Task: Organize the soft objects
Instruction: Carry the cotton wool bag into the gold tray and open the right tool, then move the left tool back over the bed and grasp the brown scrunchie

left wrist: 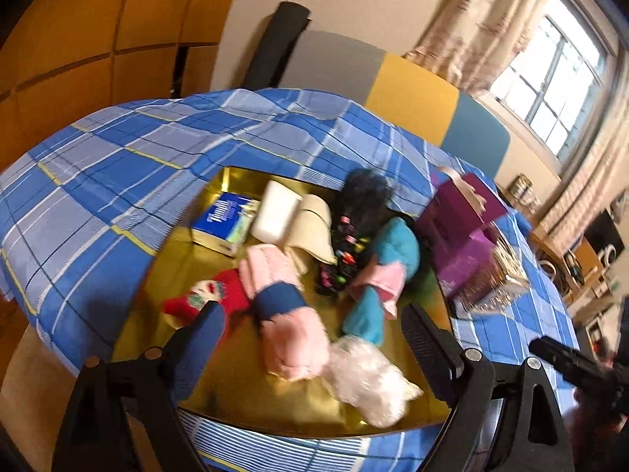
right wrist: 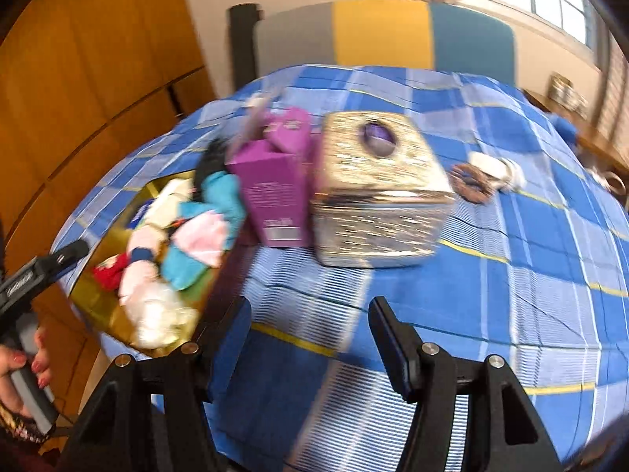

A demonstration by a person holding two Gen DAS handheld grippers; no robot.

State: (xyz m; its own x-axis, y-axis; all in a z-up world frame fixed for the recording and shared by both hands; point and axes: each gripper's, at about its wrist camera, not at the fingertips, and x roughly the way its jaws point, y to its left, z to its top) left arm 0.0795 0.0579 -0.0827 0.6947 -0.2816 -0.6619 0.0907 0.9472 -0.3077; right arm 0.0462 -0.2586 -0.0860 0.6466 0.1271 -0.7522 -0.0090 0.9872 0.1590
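The worktop [right wrist: 511, 236] carries a gold tray [left wrist: 220, 393] piled with soft things [left wrist: 291, 306] — socks, small towels, a white fluffy piece. The sorting seems under way. The left gripper [left wrist: 314, 334] hangs over the pile, fingers wide and empty; the right gripper [right wrist: 310, 338], half open, holds nothing over bare cloth. Next (likely) comes a pick from the pile. Print on the blue pack [left wrist: 224, 224] and purple box [right wrist: 275, 200] is unreadable.
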